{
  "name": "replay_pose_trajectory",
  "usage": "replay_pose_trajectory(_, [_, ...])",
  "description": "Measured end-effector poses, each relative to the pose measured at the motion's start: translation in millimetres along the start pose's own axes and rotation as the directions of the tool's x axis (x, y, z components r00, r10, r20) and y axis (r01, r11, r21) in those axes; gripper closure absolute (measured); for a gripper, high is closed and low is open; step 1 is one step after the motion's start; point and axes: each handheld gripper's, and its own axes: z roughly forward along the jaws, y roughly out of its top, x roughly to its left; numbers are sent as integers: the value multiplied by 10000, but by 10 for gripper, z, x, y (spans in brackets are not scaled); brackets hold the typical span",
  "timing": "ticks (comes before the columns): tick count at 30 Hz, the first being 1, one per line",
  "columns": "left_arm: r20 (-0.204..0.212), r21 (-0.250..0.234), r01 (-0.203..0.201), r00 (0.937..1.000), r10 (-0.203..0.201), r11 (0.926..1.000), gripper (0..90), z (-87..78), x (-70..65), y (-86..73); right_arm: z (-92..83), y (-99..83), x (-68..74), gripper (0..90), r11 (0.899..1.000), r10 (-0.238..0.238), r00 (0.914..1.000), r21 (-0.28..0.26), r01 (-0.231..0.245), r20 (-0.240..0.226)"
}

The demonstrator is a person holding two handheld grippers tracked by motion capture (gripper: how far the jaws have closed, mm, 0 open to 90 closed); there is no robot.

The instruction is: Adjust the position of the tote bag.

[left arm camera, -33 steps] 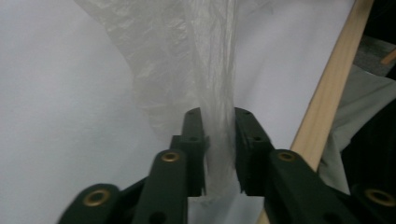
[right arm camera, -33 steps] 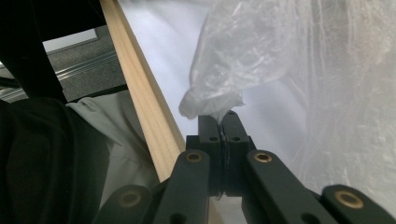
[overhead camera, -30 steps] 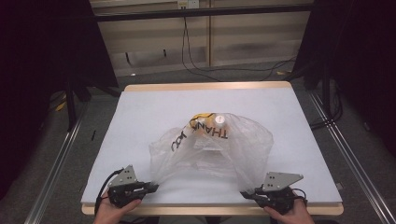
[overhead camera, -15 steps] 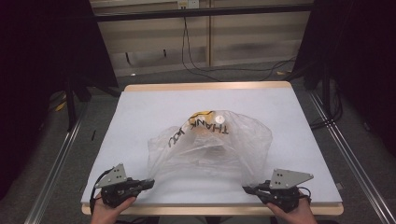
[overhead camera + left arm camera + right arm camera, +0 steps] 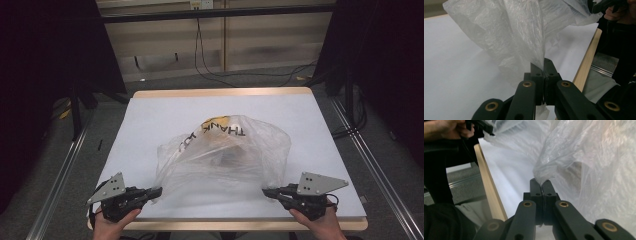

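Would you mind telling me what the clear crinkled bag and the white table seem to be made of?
Clear crinkled bag: thin plastic film, semi-transparent and slightly glossy; it creases finely, shows contents through it, and bunches where the left gripper and right gripper pinch it.
White table: matte white top, possibly laminate or a sheet, with a pale wood-looking edge; the material is uncertain.

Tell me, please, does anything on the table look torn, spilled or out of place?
Nothing stands out. The plastic bag is crumpled but looks whole, its near corners pinched by the left gripper and right gripper.
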Motion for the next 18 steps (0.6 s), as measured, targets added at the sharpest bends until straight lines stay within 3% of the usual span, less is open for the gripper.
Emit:
replay_pose_trajectory(6, [-64, -293, -71, 10000, 69, 9995, 889, -52, 5, 93, -118, 149, -60, 900, 9984, -96, 9997, -553, 108, 226])
replay_pose_trajectory(15, [-244, -699, -633, 9978, 617, 9955, 890, -95, -1, 368, -178, 408, -159, 900, 9928, -485, 9979, -1073, 528, 429])
replay_pose_trajectory(17, [-118, -855, -768, 9970, 760, 9934, 890, -95, 2, 432, -189, 442, -171, 900, 9913, -549, 9975, -1172, 598, 444])
replay_pose_trajectory(18, [-291, -857, -781, 9967, 758, 9933, 890, -93, -11, 465, -198, 461, -175, 900, 9910, -527, 9976, -1204, 579, 459])
